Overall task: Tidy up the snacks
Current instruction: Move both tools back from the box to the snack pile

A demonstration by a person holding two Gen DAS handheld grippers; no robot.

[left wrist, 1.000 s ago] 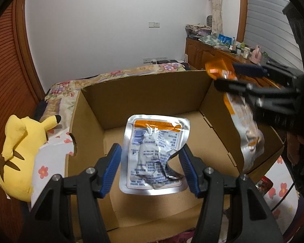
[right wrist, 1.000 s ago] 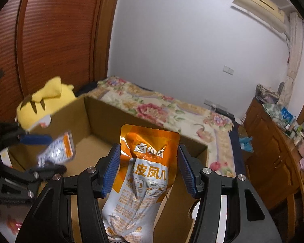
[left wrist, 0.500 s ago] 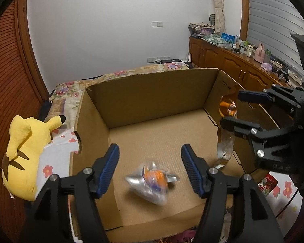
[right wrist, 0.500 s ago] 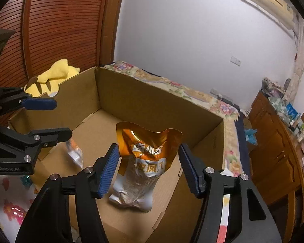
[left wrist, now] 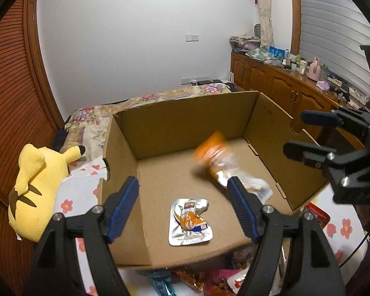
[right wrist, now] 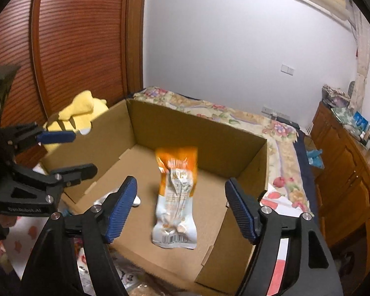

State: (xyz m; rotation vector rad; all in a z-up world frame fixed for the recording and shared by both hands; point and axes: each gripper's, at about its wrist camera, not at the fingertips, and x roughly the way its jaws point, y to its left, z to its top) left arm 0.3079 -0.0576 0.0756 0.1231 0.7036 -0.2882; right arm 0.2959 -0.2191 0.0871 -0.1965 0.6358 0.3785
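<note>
An open cardboard box (left wrist: 185, 123) stands on the flowered bed. A small silver and orange snack pouch (left wrist: 190, 222) lies flat on its floor near the front. A larger orange and silver snack bag (left wrist: 224, 165) is blurred inside the box at the right; in the right wrist view this bag (right wrist: 176, 197) is over the box floor. My left gripper (left wrist: 183, 204) is open and empty above the box's front edge. My right gripper (right wrist: 181, 209) is open and empty above the box; it also shows in the left wrist view (left wrist: 305, 130).
A yellow plush toy (left wrist: 37, 185) lies left of the box. Several more snack packets (left wrist: 209, 281) lie on the bed in front of the box. A wooden sideboard (left wrist: 296, 93) with clutter stands at the right, a wooden wardrobe (right wrist: 61, 49) at the left.
Both grippers let go of their packets. The small pouch dropped and now lies on the box floor. The orange bag left the right gripper and is falling into the box. Both grippers rose and pulled back.
</note>
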